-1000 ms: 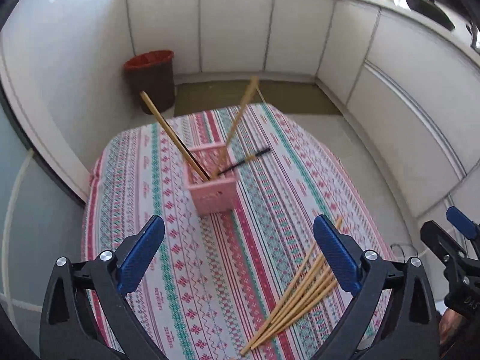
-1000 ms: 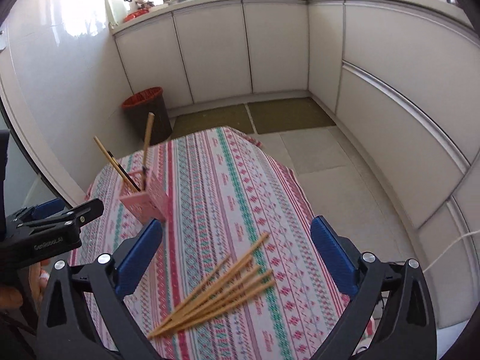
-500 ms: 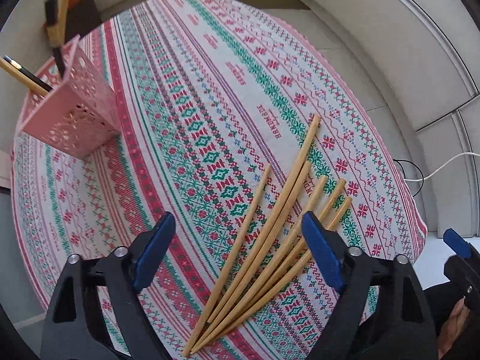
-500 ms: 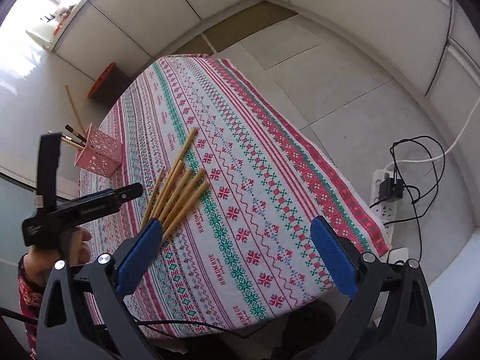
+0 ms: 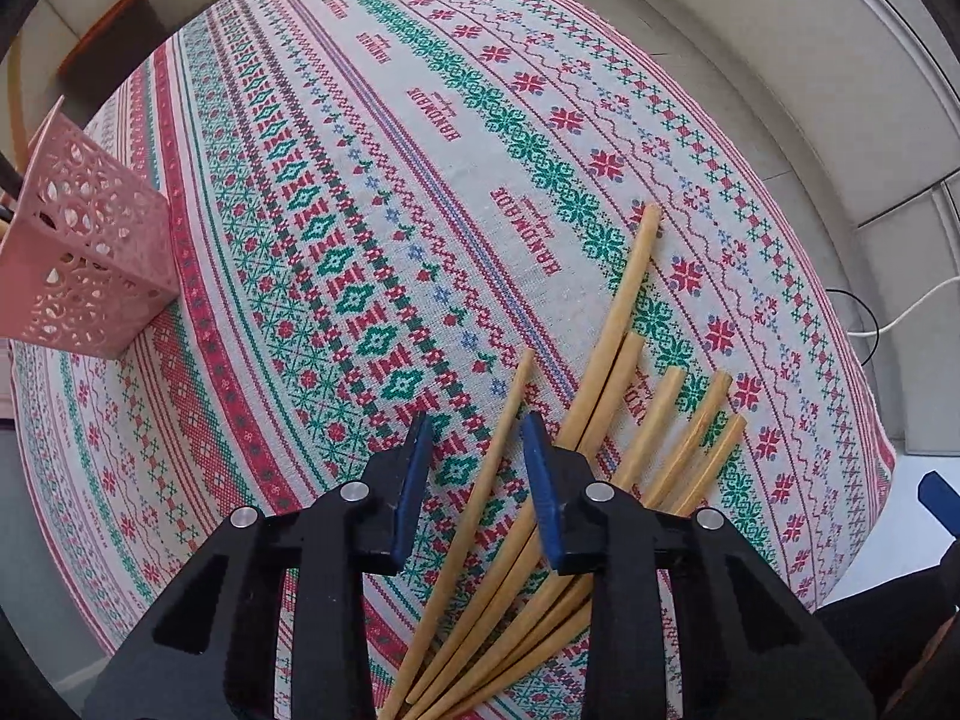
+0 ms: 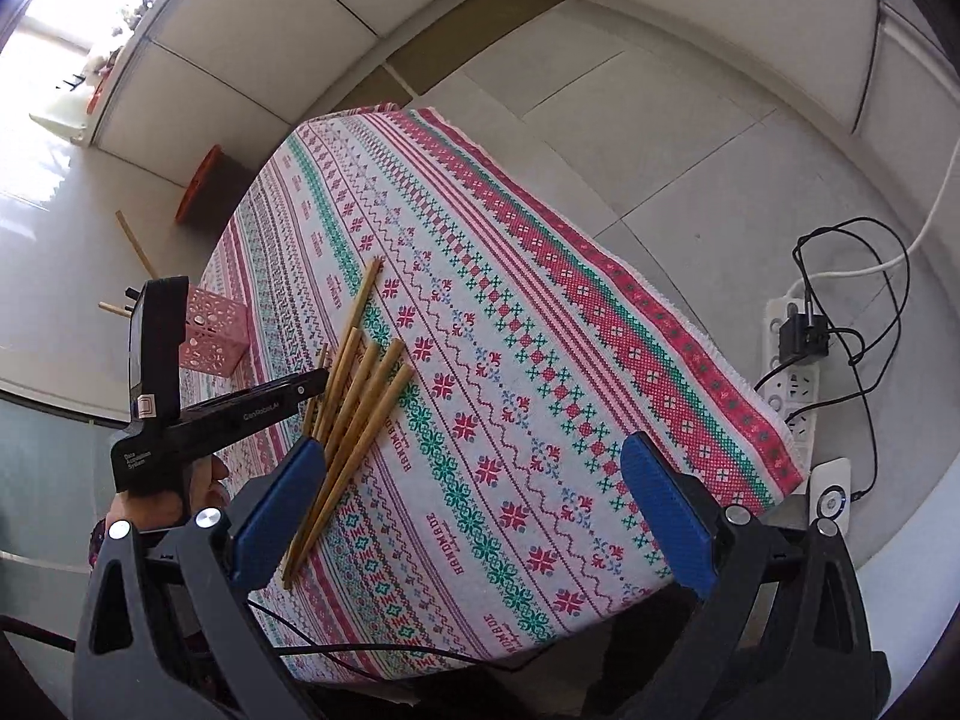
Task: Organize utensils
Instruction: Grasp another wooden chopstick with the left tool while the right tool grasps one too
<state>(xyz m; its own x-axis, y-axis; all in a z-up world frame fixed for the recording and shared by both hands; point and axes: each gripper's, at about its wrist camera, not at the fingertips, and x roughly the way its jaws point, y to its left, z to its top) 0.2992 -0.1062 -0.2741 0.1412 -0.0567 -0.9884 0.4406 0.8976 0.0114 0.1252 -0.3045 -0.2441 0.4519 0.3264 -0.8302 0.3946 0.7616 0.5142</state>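
Several wooden chopsticks [image 5: 624, 324] lie fanned on the patterned tablecloth [image 5: 372, 192], also seen in the right wrist view [image 6: 360, 384]. My left gripper [image 5: 477, 480] points straight down over their thin ends. Its jaws are closing with the leftmost chopstick [image 5: 504, 420] between the blue pads, which stand a little clear of it. That left gripper [image 6: 312, 387] shows from the side in the right wrist view, held by a hand. My right gripper [image 6: 474, 510] hangs wide open and empty above the table's near part. A pink lattice basket [image 5: 90, 264] [image 6: 216, 330] holds a few chopsticks upright.
A dark bin with a red rim [image 6: 207, 192] stands on the floor beyond the table. A power strip with plugs and cables [image 6: 792, 384] lies on the floor right of the table edge. White cabinets [image 6: 540, 12] line the walls.
My left gripper has dropped down onto the fanned chopsticks and its jaws have narrowed from wide open around the leftmost one. The right gripper tilted down toward the table, then stayed nearly still.
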